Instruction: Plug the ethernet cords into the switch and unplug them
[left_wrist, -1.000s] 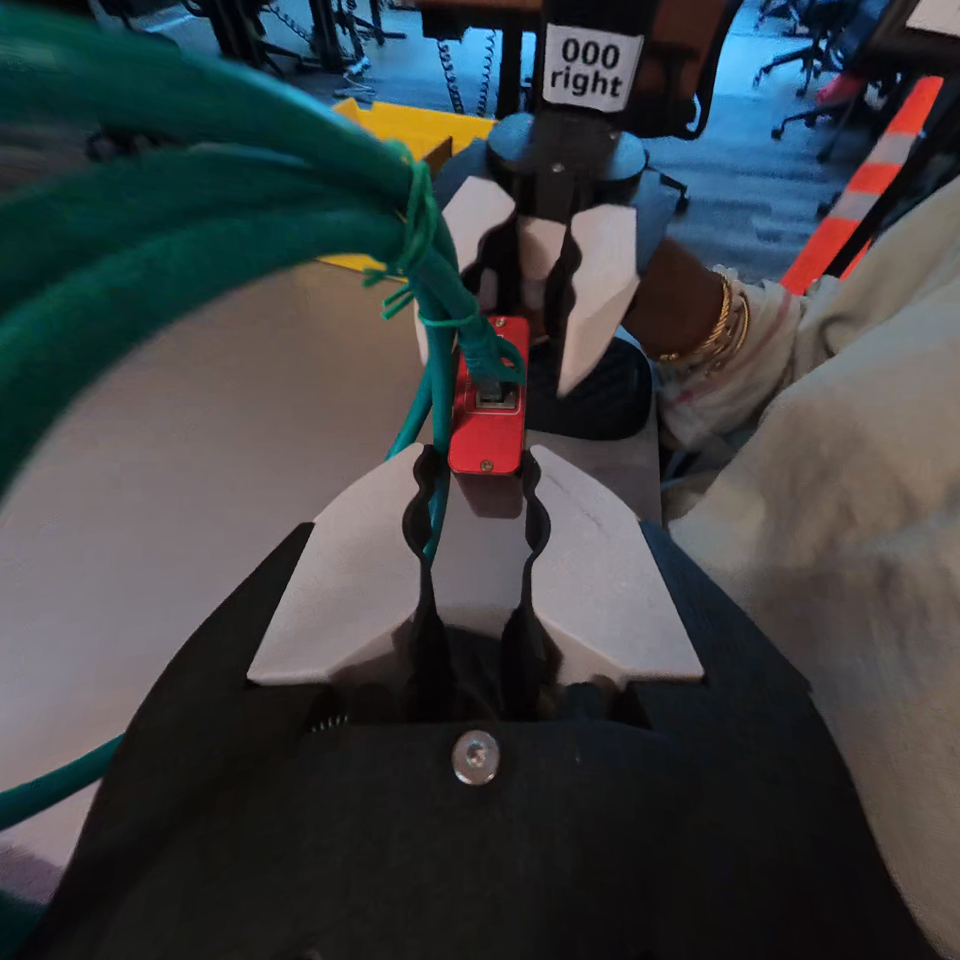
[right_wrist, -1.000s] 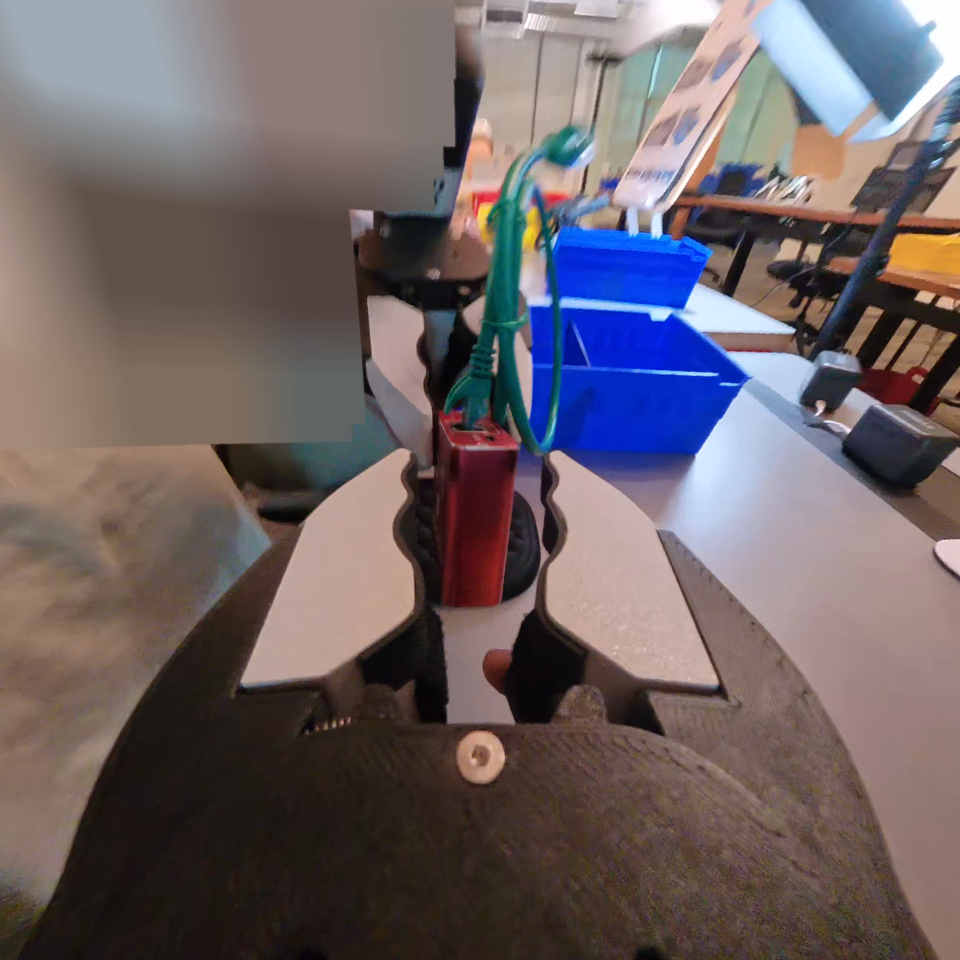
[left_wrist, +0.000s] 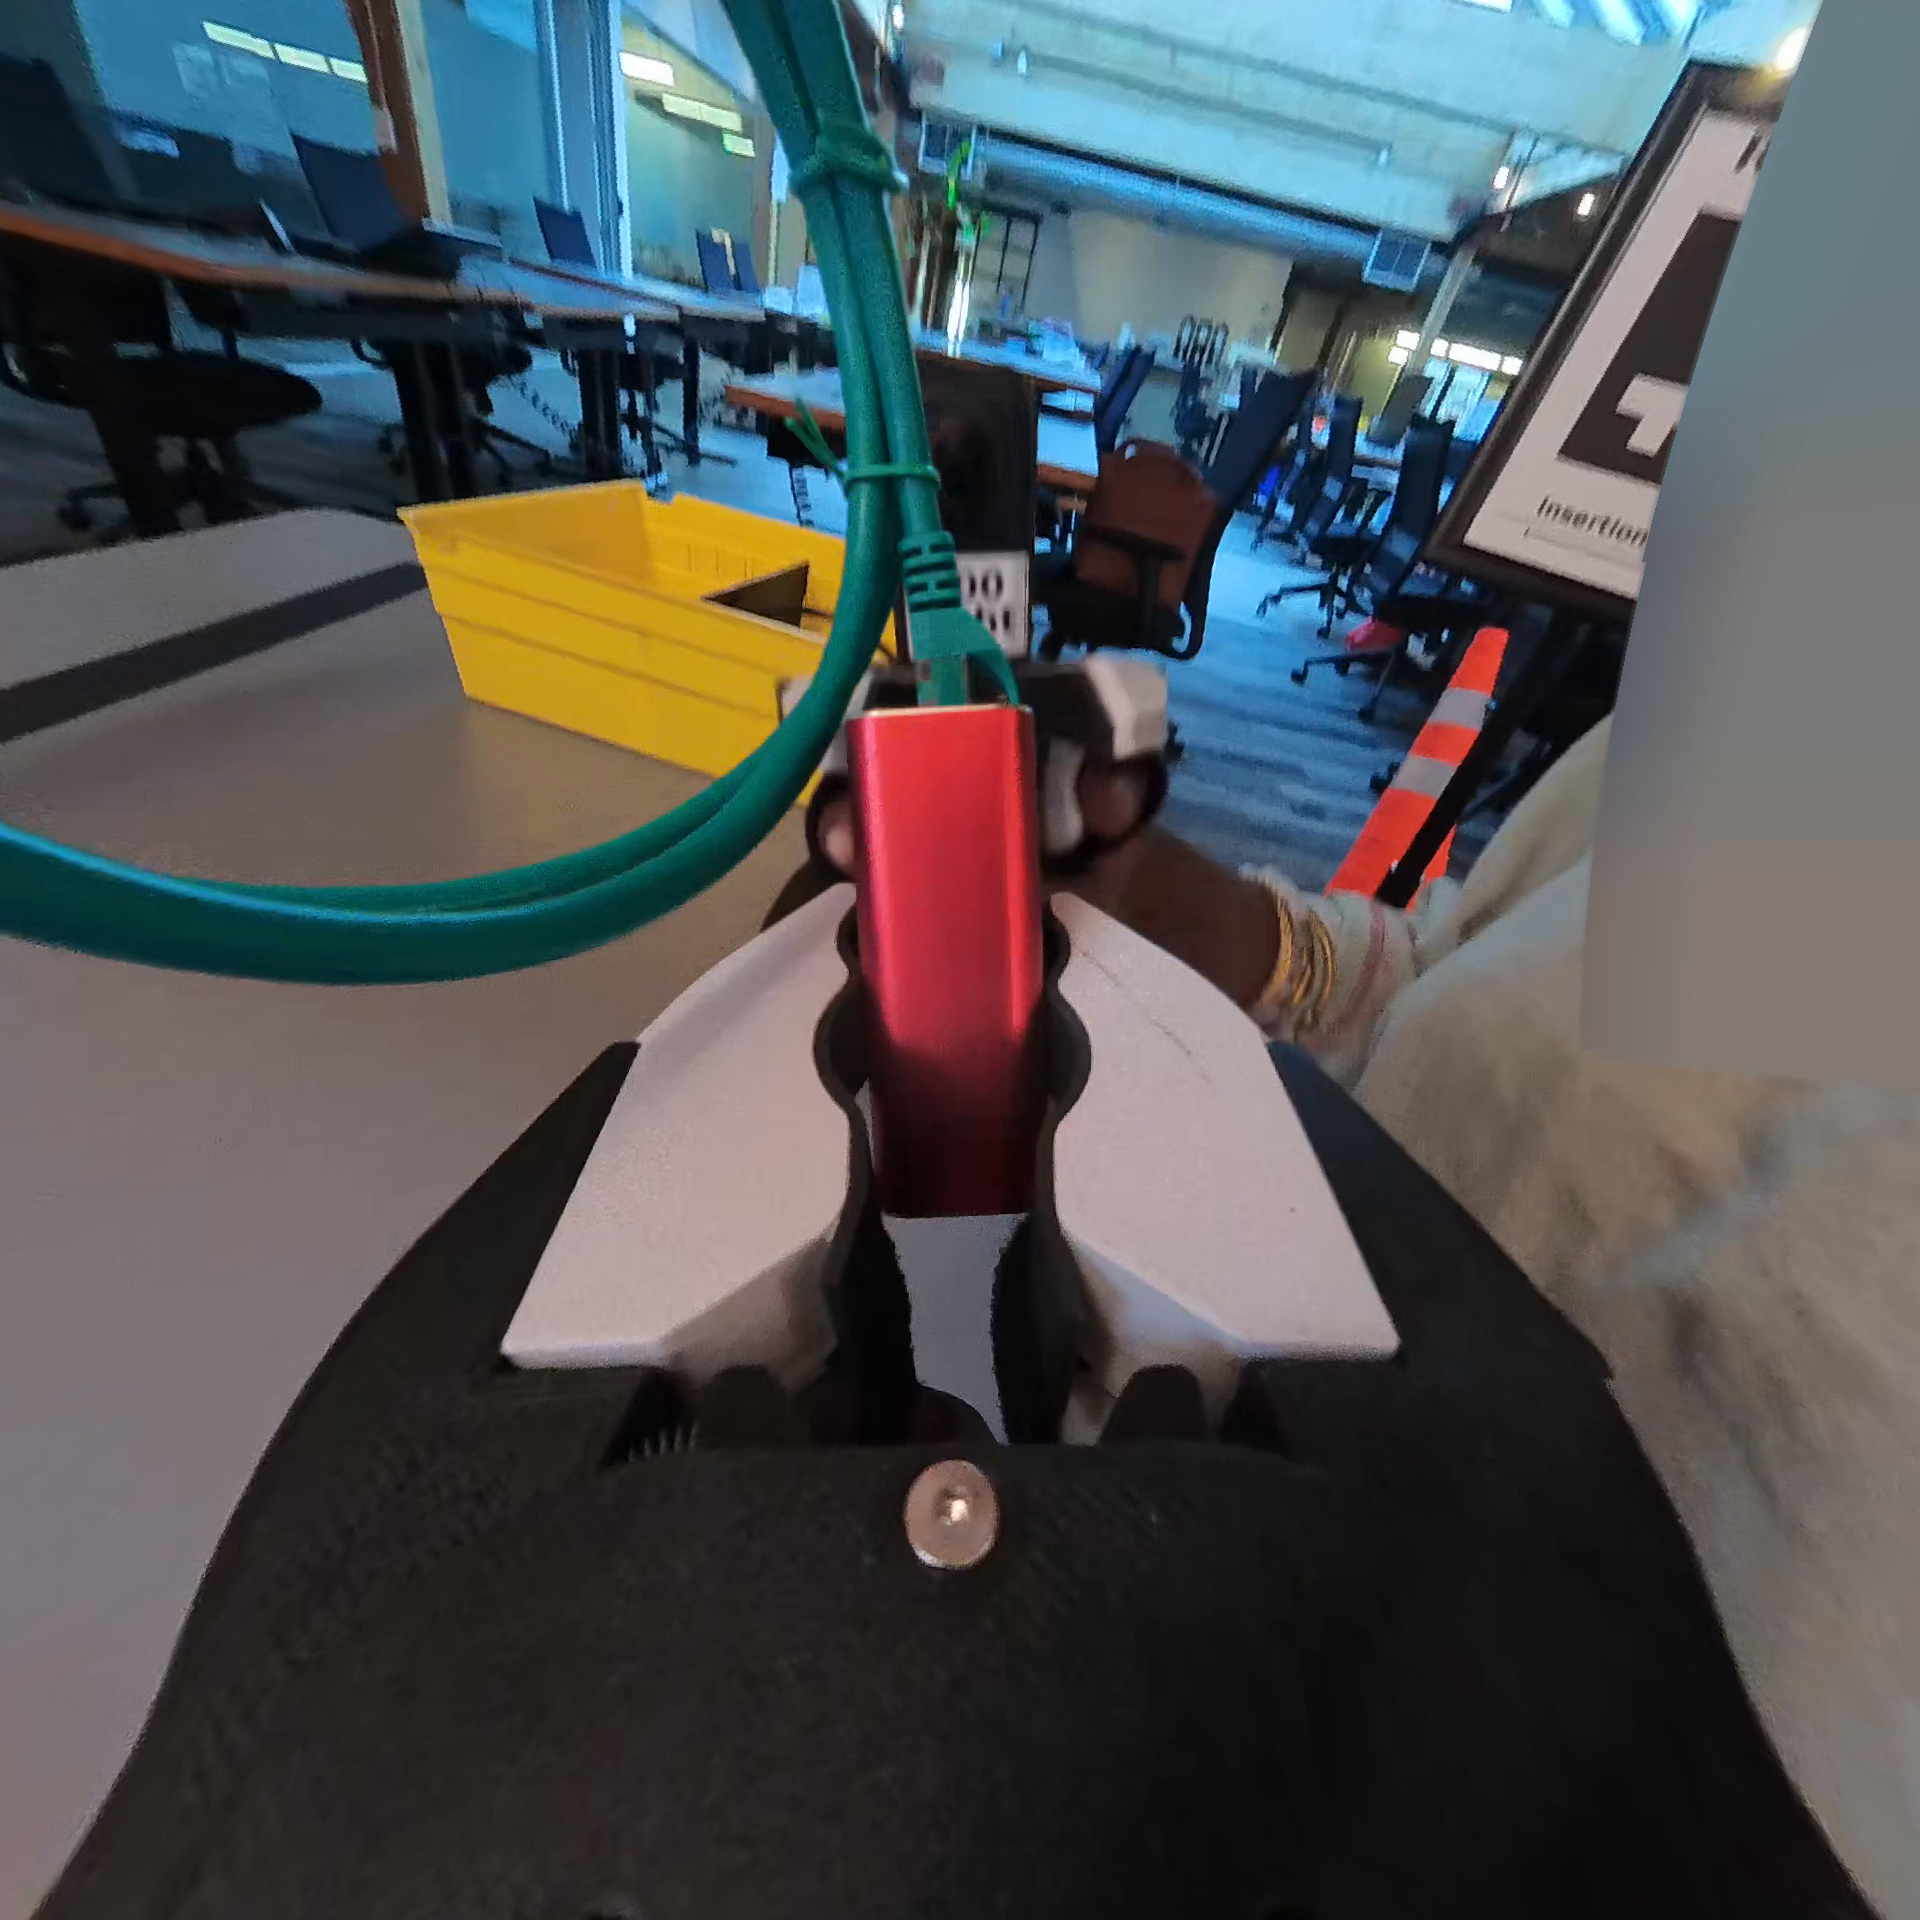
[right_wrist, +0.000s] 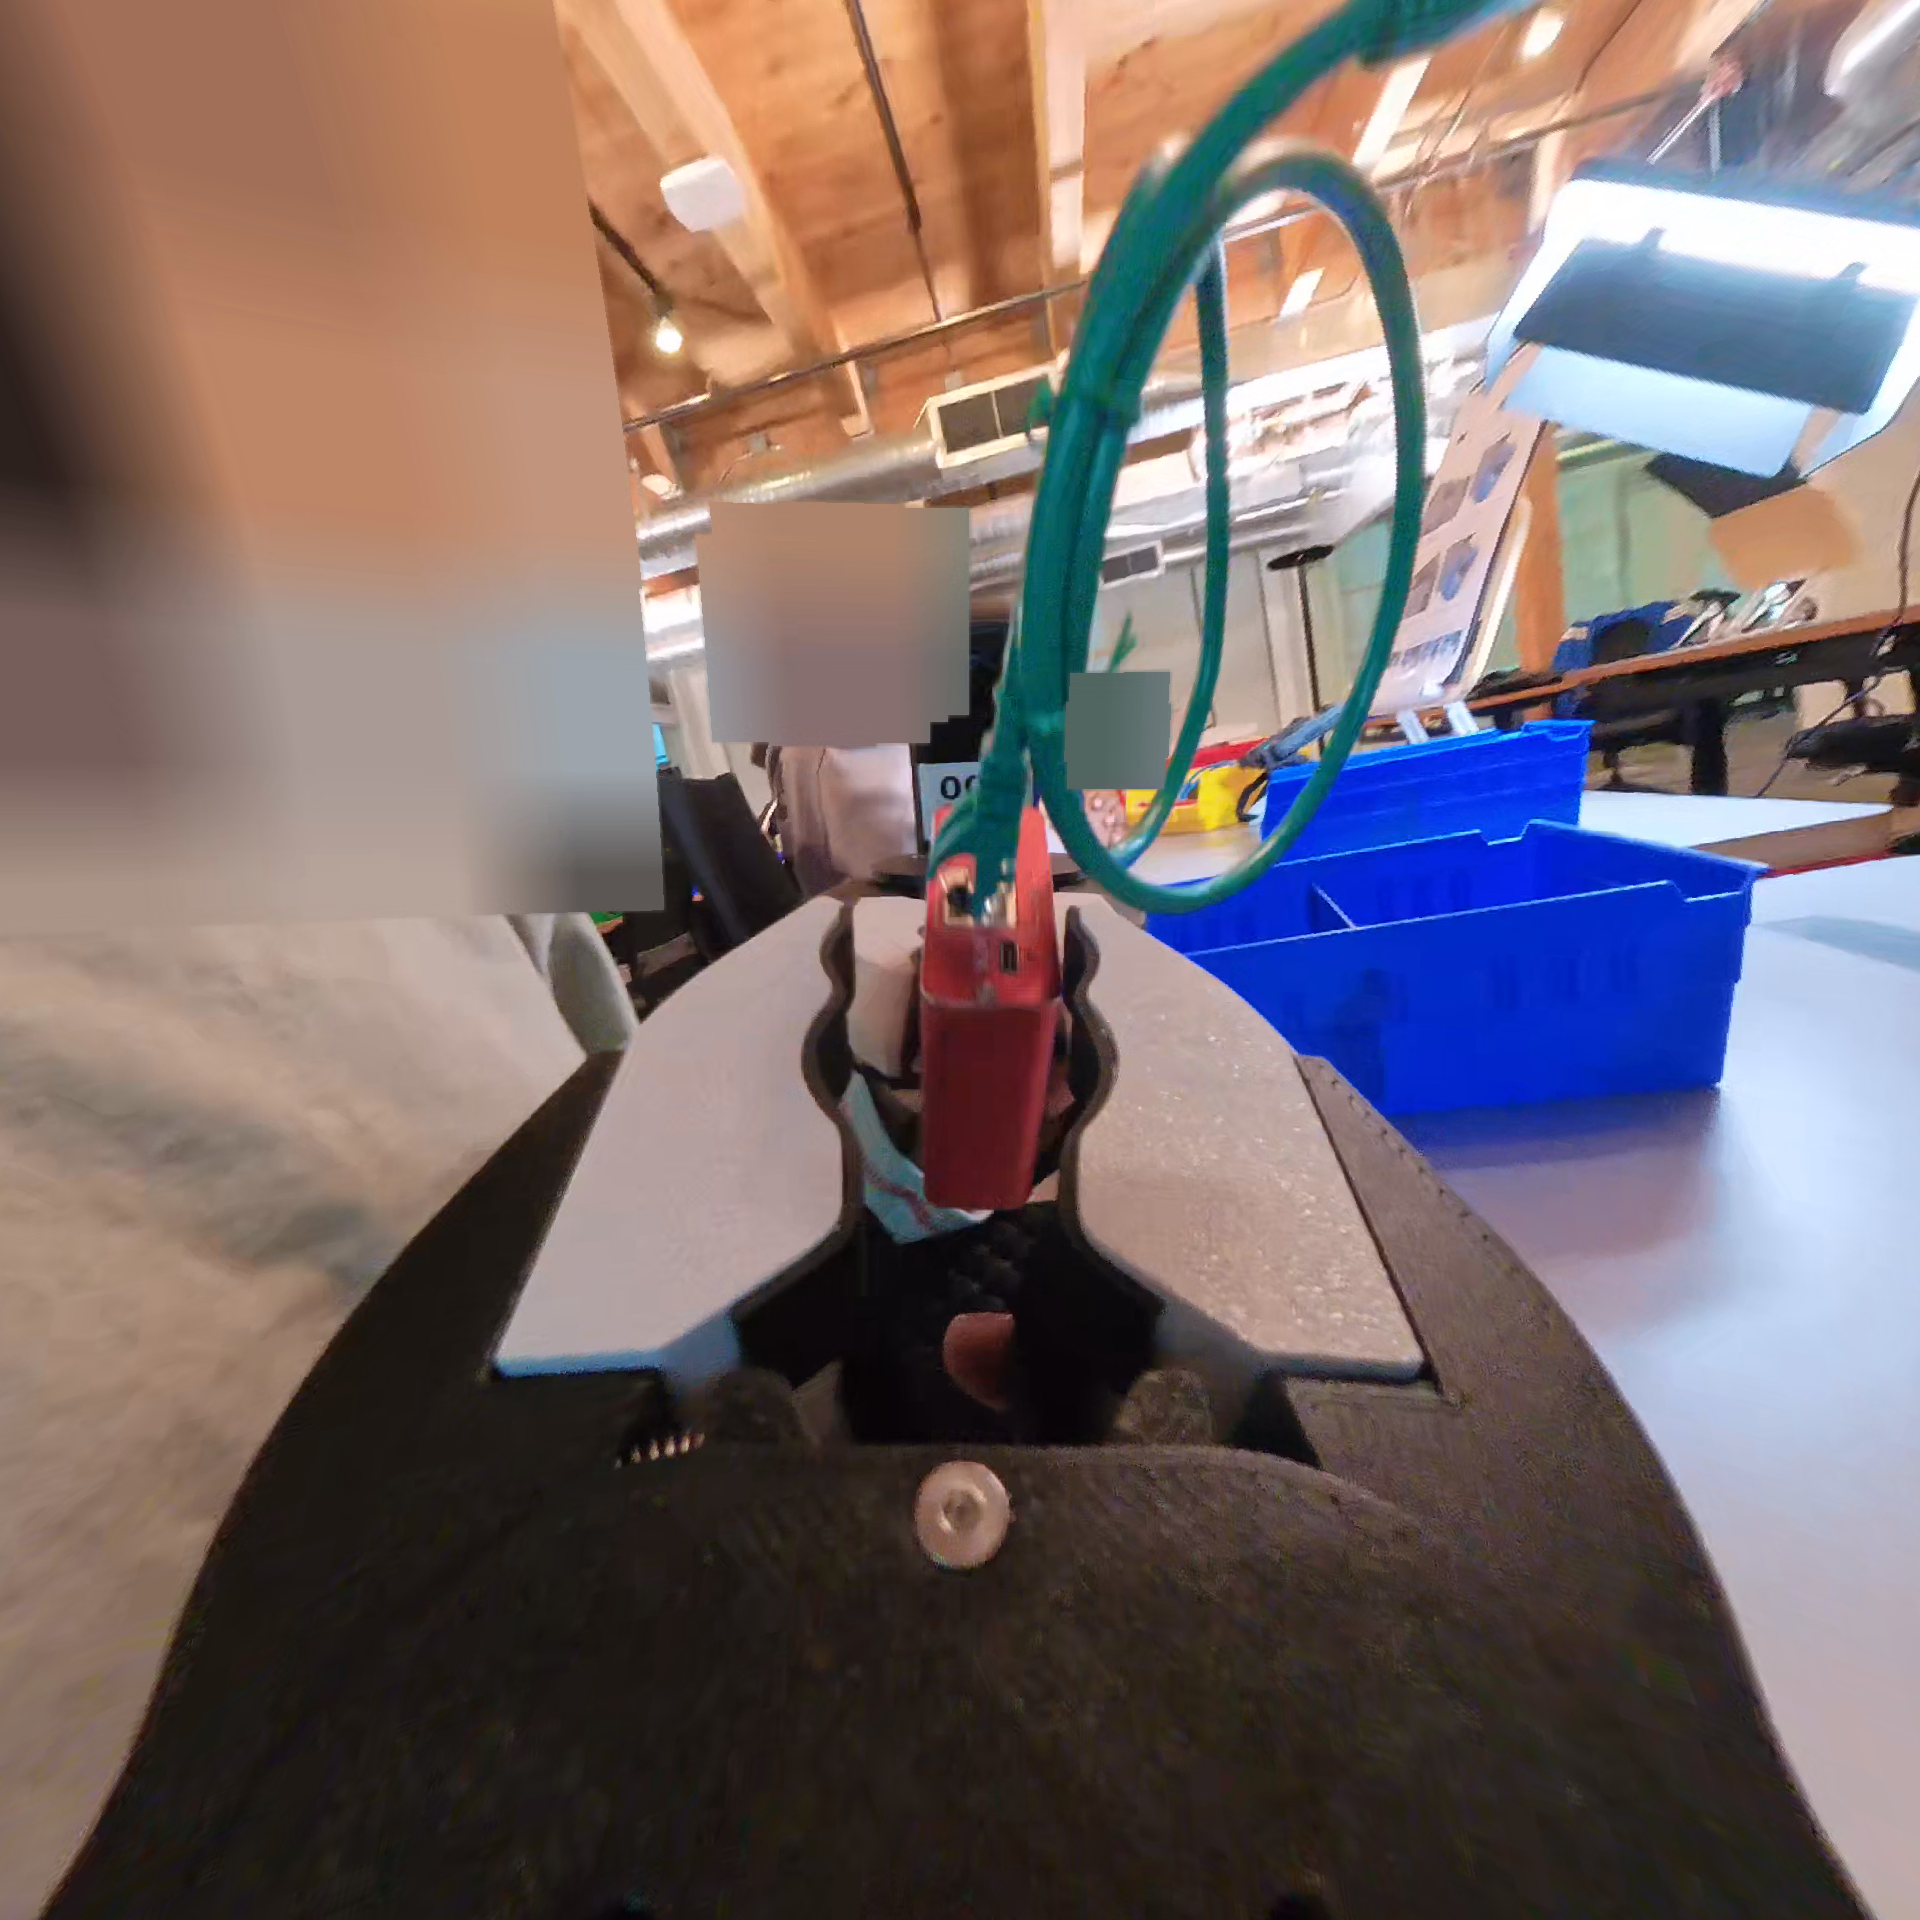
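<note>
Left gripper (left_wrist: 951, 997) pinches the red switch (left_wrist: 945, 966) upright above the grey table (left_wrist: 260, 1091); the green ethernet cord (left_wrist: 873, 416) is plugged into its top end, the port hidden in this view. Right gripper (right_wrist: 961, 997) stands spread around the switch, its far side hidden; the cord's loop runs off frame

Glossy red anodised-looking metal switch (left_wrist: 951, 966); matt green rubbery cord (left_wrist: 436, 914) plugged into its top; behind it, smooth yellow plastic bin (left_wrist: 613, 623).
</note>
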